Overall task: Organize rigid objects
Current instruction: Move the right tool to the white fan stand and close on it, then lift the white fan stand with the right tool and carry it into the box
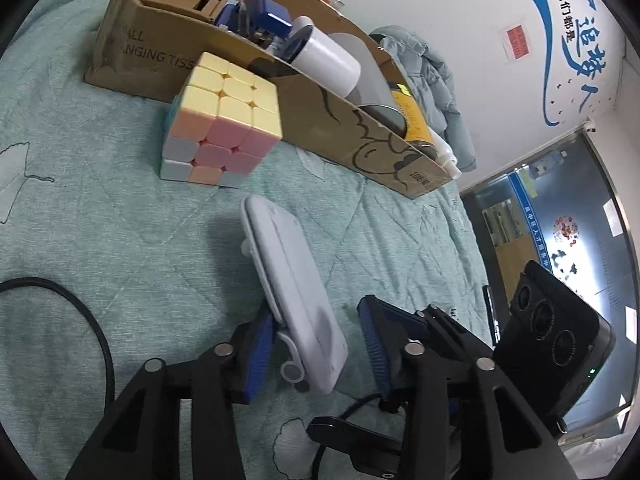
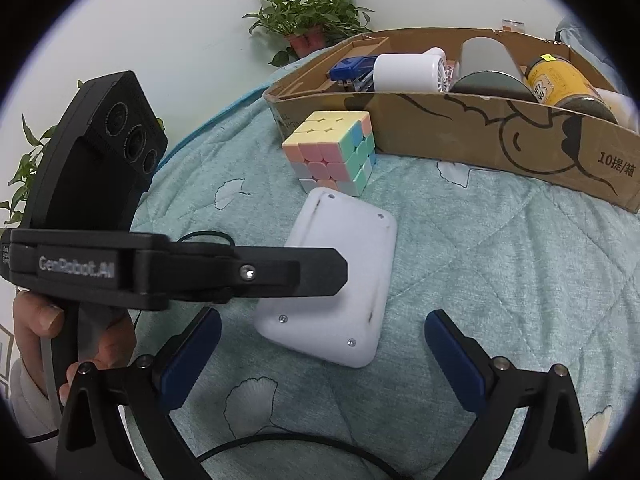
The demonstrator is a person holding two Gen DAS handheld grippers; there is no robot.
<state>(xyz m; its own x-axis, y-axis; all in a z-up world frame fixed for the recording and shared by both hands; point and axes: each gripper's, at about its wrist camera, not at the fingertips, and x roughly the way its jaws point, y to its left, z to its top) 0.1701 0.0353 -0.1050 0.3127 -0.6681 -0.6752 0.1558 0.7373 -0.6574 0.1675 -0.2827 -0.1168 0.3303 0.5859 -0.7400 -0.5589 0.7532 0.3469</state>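
Observation:
A flat white plastic device (image 1: 296, 300) lies on the green quilt, also in the right wrist view (image 2: 340, 280). My left gripper (image 1: 316, 356) is open with the device's near end between its blue pads (image 1: 258, 360); the left pad touches it. It shows from the side in the right wrist view (image 2: 340, 276). A pastel puzzle cube (image 1: 220, 120) stands beyond the device against a long cardboard box (image 1: 360, 136), also seen in the right wrist view (image 2: 332, 152). My right gripper (image 2: 320, 356) is open and empty just before the device.
The box (image 2: 500, 136) holds a blue stapler (image 2: 352, 70), a white cylinder (image 2: 408, 72), a grey roll (image 2: 492, 68) and a yellow-labelled jar (image 2: 560, 84). A black cable (image 1: 80, 312) lies on the quilt at left. Potted plants (image 2: 308, 16) stand behind.

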